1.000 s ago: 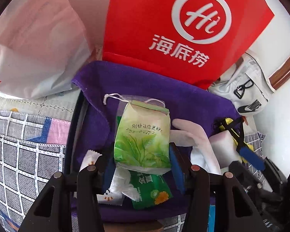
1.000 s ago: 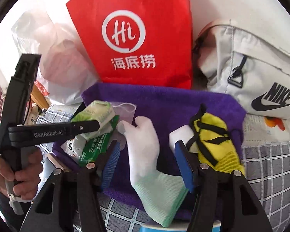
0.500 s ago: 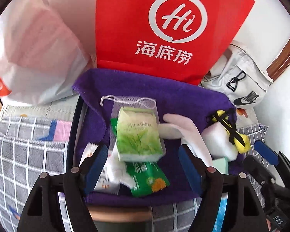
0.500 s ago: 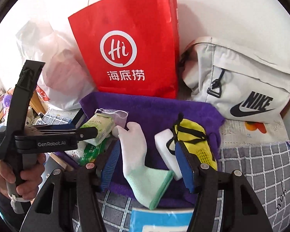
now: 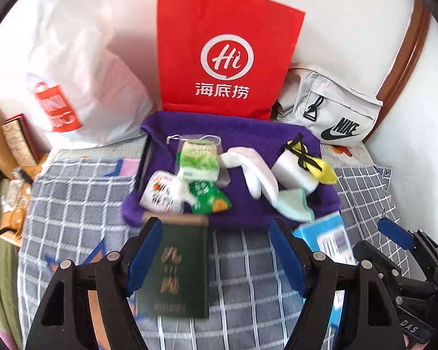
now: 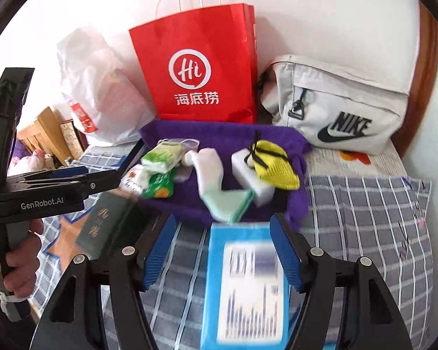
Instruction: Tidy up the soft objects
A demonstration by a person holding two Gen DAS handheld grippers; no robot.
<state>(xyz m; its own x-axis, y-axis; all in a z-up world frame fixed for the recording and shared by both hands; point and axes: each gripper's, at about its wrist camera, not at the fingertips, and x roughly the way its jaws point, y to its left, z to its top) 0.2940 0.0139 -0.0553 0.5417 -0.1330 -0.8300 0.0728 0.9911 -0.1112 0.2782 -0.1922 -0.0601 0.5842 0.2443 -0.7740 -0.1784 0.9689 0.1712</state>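
A purple cloth (image 5: 248, 137) (image 6: 219, 137) lies on the checked bed cover and bears the soft things: a green tissue pack (image 5: 200, 160) (image 6: 160, 157), a green sachet (image 5: 208, 197), a white sachet (image 5: 160, 195), a white and mint glove (image 5: 262, 178) (image 6: 211, 175), a white sponge (image 5: 292, 169) (image 6: 248, 172) and a yellow mesh item (image 5: 318, 166) (image 6: 274, 163). My left gripper (image 5: 216, 259) is open and empty, pulled back above a dark green booklet (image 5: 178, 271). My right gripper (image 6: 219, 256) is open and empty above a blue box (image 6: 245, 285).
A red paper bag (image 5: 224, 52) (image 6: 201, 70) stands behind the cloth. A white plastic bag (image 5: 81, 73) is at its left, a grey Nike bag (image 5: 330, 108) (image 6: 335, 110) at its right. The left gripper shows in the right wrist view (image 6: 55, 186).
My left gripper has let go of the green tissue pack, which now lies on the cloth. Both grippers have drawn back toward me, bringing the booklet and blue box into view.
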